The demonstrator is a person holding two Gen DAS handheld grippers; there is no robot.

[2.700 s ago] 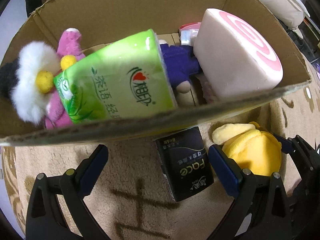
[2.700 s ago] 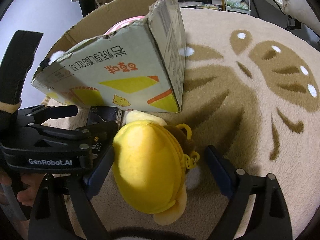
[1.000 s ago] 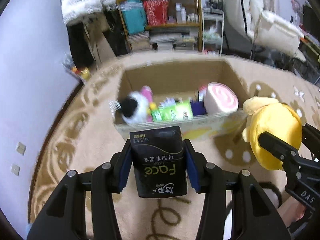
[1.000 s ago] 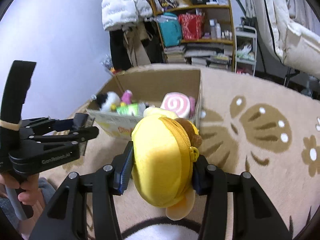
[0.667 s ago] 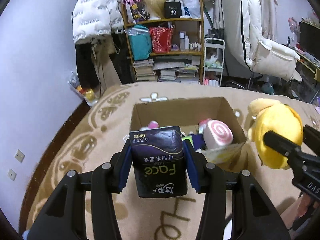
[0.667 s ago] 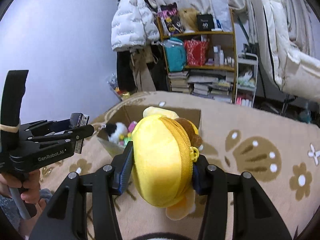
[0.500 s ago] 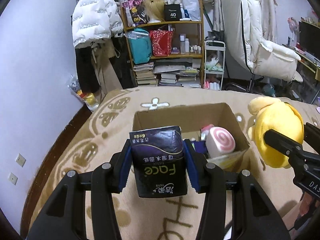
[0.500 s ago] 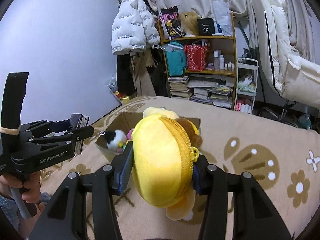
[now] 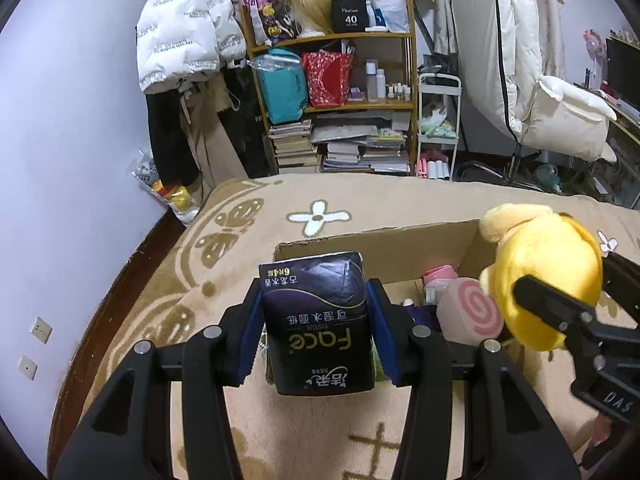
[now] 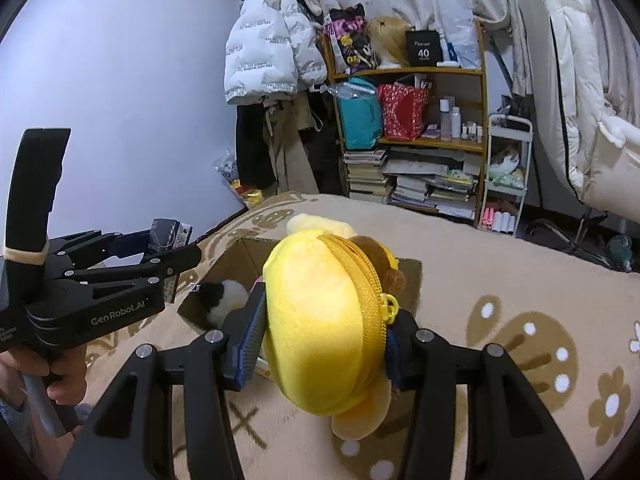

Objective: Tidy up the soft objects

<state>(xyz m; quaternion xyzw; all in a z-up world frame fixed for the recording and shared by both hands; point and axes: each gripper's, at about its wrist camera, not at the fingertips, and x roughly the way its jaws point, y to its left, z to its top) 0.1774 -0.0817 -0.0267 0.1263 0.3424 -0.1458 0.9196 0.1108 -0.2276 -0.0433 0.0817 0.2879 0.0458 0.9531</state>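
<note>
Left fingers [image 9: 378, 336]: your left gripper [image 9: 316, 336] has its blue pads pressed on both sides of the tissue pack [image 9: 318, 324]; fingers narrowed to the pack's width, lower centre of the left view.
Tissue pack: black, printed "Face", upright between the pads and off the rug [image 9: 240, 240]; its print reads upside down to you. In the right view only its end shows at centre left, in that gripper's side profile [image 10: 168, 258].
Right fingers [image 10: 244, 340]: your right gripper [image 10: 324, 340] is clamped on the plush [image 10: 320, 332], pads sunk into its sides, lower centre of the right view.
Plush: yellow, round, with a zipper over its top and a brown patch behind; held in the air. In the left view it sits at the right edge [image 9: 540, 272], in front of the box's right end.
Box [image 9: 400, 240]: open cardboard, on the rug beyond both loads, centre right of the left view; in the right view [image 10: 236, 256] it is partly hidden behind the plush.
In the box: a pink swirl cushion [image 9: 472, 312] at the right end, a purple toy [image 9: 422, 312] beside it, a black-and-white fluffy toy [image 10: 224, 296] at the left end.
Left hand [image 10: 56, 372]: yours shows at lower left of the right view, wrapped round the grip.
Background: a shelf [image 9: 340, 92] of books and bags against the wall, upper centre; a white jacket [image 9: 180, 40] hangs to its left.
</note>
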